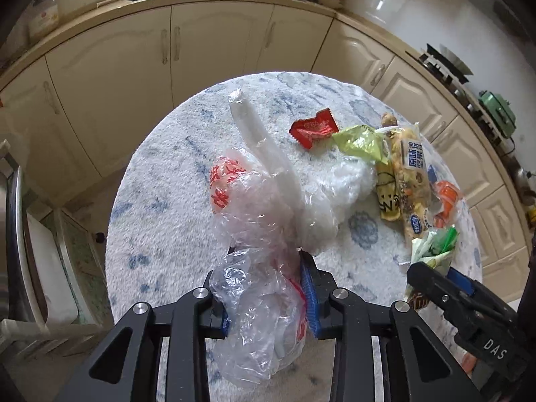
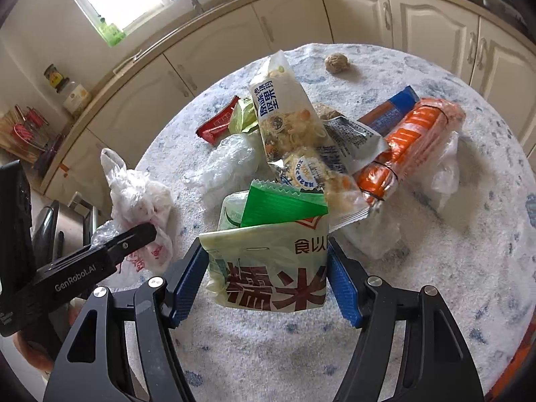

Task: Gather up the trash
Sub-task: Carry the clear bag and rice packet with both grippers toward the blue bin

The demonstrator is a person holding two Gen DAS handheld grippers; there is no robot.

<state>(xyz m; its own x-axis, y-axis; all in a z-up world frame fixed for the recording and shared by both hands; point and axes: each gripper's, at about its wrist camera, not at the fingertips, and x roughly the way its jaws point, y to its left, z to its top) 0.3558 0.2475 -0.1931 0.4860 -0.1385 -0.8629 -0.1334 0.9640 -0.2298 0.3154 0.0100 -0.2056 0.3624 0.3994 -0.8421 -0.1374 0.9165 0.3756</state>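
**Both claws holding litter over the round table**

From the left wrist: the left claw (image 1: 264, 288) is clamped on a crumpled clear plastic bag (image 1: 258, 301) with red print, its blue pads pressing the film from both sides. The bag trails forward onto the pale, blue-flecked table (image 1: 160, 234), where its white handle (image 1: 258, 134) stretches away. Beyond it lie a red wrapper (image 1: 313, 129), a green-yellow wrapper (image 1: 360, 140) and a long nut-mix packet (image 1: 412, 184). The right claw shows at the lower right edge.

From the right wrist: the right claw (image 2: 266, 268) has a pale snack packet (image 2: 268, 268) with big dark-red characters between its blue pads; both pads touch the packet's side edges, so I judge it held, though lightly. A green wrapper (image 2: 284, 207) sits tucked in its top. Behind are the nut-mix packet (image 2: 284, 124), an orange packet (image 2: 408, 144) and a brown ball (image 2: 337, 63) far back. The left claw (image 2: 147, 231) is at the left, by its bag.

To do this well, I would lift the bag slowly so its trailing handle clears the other wrappers without dragging them, and keep the snack packet upright so the green wrapper stays in. No bin is visible.
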